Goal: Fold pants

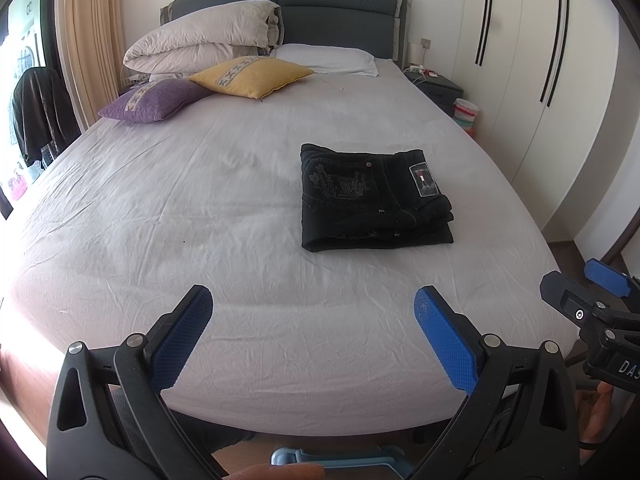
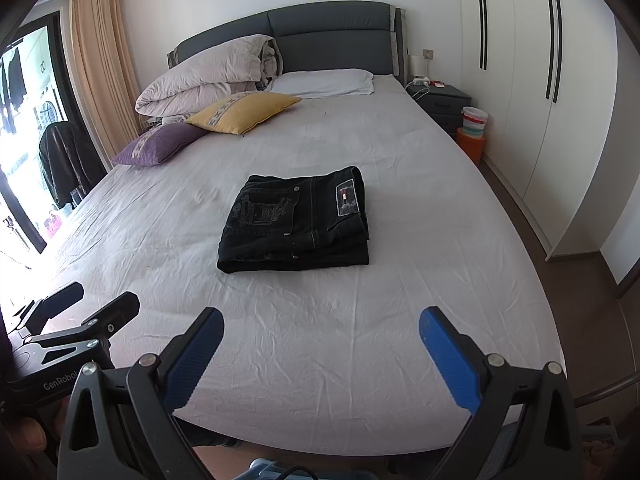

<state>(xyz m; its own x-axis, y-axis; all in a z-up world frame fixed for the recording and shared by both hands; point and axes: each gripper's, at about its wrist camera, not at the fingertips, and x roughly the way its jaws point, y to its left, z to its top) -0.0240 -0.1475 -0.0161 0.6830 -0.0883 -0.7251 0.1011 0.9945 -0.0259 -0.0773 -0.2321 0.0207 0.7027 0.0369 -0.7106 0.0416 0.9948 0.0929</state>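
Note:
Black jeans (image 1: 372, 196) lie folded in a compact stack on the bed's grey sheet (image 1: 200, 208), back pocket and label patch facing up. They also show in the right wrist view (image 2: 298, 220), mid-bed. My left gripper (image 1: 314, 304) is open and empty, held over the foot edge of the bed, well short of the jeans. My right gripper (image 2: 322, 324) is open and empty too, over the foot edge. The right gripper shows at the right edge of the left wrist view (image 1: 592, 300); the left gripper shows at the left of the right wrist view (image 2: 92, 308).
A rolled duvet (image 1: 208, 40), white pillow (image 1: 328, 58), yellow cushion (image 1: 252, 76) and purple cushion (image 1: 156, 100) lie at the headboard end. A nightstand (image 1: 436, 88) and a bucket (image 1: 466, 114) stand right of the bed, before white wardrobes (image 1: 532, 60). A jacket (image 1: 38, 112) hangs left.

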